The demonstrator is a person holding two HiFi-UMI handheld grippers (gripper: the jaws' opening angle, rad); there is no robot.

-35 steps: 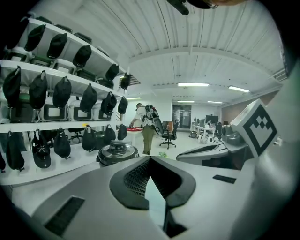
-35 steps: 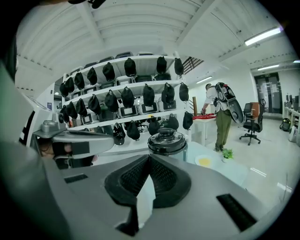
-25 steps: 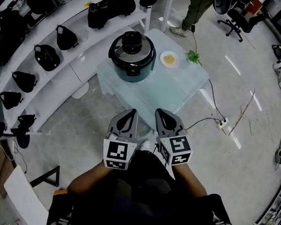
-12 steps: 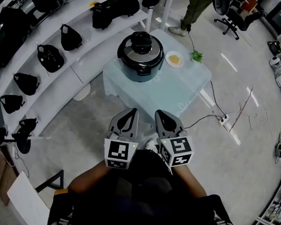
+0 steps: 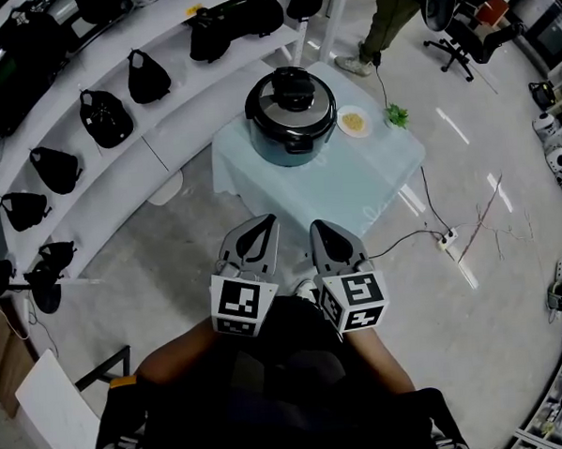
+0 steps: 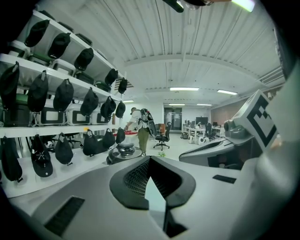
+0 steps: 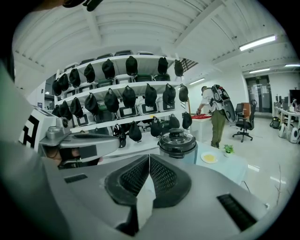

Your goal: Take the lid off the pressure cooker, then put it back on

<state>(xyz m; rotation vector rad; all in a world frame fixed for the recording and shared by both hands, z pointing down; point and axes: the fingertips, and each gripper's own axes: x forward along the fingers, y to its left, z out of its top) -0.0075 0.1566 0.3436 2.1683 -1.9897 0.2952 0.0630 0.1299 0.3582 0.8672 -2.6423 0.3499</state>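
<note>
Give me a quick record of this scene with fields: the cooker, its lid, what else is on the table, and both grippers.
cooker: pressure cooker on the table
lid: lid on the cooker
also on table: plate, plant
left hand-held gripper: shut, empty, short of the table
right hand-held gripper: shut, empty, short of the table

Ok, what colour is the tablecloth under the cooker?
Pale blue-green; the tablecloth shows best in head view.

Ahead of me, a small counter (image 5: 354, 182) with a pale blue cover stands on a glossy light-grey floor (image 5: 170, 262). To my left, curved white shelves (image 5: 175, 84) carry rows of black bags (image 5: 101, 114). A black office chair (image 5: 459, 36) stands beyond. Strip lights (image 6: 184, 88) cross the ribbed white ceiling (image 6: 154, 37).
</note>
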